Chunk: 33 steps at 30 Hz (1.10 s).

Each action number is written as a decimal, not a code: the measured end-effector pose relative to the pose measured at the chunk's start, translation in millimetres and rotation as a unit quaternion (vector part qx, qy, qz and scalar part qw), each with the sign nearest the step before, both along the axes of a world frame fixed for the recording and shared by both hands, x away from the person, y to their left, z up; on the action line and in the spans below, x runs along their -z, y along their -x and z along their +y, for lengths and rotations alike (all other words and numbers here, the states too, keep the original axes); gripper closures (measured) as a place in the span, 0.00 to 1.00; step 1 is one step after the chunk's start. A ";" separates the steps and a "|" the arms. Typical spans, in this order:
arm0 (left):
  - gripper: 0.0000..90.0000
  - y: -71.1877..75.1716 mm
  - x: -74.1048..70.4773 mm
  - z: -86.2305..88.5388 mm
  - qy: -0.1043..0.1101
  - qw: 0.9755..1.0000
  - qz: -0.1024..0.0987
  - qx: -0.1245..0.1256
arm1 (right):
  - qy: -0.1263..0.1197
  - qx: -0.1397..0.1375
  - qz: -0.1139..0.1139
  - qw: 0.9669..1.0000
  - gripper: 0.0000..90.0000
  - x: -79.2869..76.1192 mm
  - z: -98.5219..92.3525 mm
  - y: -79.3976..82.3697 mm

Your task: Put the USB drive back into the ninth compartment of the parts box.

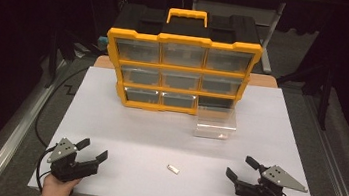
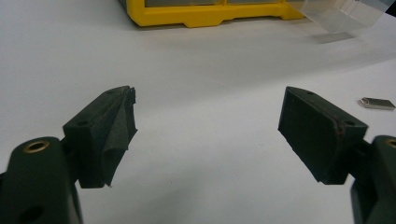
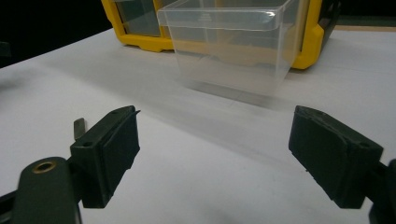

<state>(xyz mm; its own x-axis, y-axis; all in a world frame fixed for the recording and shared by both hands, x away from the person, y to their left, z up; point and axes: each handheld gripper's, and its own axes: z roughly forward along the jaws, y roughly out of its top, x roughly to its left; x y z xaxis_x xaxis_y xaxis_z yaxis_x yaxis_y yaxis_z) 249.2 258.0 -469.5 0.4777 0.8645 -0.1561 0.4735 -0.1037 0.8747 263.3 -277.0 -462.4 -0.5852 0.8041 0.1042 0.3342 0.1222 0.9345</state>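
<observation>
1. The small metal piece (image 1: 173, 169) lies flat on the white table (image 1: 122, 137), between the two grippers and well short of the clear drawer (image 1: 215, 123)
2. Its long axis runs roughly left to right across the table, slightly slanted; from the left gripper (image 1: 92, 152) it lies to the right, from the right gripper (image 1: 236, 169) to the left, and neither looks clearly nearer
3. Both grippers rest near the table's front edge with jaws spread wide apart, holding nothing
4. The clear drawer stands upright and apparently empty, just in front of the yellow organiser (image 1: 181, 68), by the dark open slot at its bottom right
5. The organiser's other drawers sit closed; their contents cannot be made out
</observation>
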 end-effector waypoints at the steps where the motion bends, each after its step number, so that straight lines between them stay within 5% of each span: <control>1: 0.22 0.0 0.1 -0.2 0.000 1.000 0.000 0.000 | 0.000 -0.001 0.001 1.000 0.19 0.2 1.2 -0.5; 17: 0.22 -0.6 0.4 -0.4 0.000 1.000 0.001 0.002 | 0.003 -0.025 0.007 1.000 0.18 1.5 18.1 -7.5; 23: 0.22 0.0 0.2 -0.8 0.001 1.000 -0.001 0.002 | 0.022 -0.030 -0.017 0.999 0.17 0.1 23.1 -7.3; 33: 0.22 -0.2 0.4 -1.5 -0.001 1.000 -0.001 0.006 | 0.003 -0.053 -0.013 0.998 0.19 0.8 28.3 -11.4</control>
<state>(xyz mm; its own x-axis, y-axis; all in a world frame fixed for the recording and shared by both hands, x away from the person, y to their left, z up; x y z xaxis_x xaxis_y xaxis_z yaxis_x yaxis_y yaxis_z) 249.4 256.5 -469.9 0.4887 0.8590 -0.1527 0.4702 -0.1119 0.8754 274.7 -248.7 -463.2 -0.6700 0.7377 0.0835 0.2940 0.1604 0.9422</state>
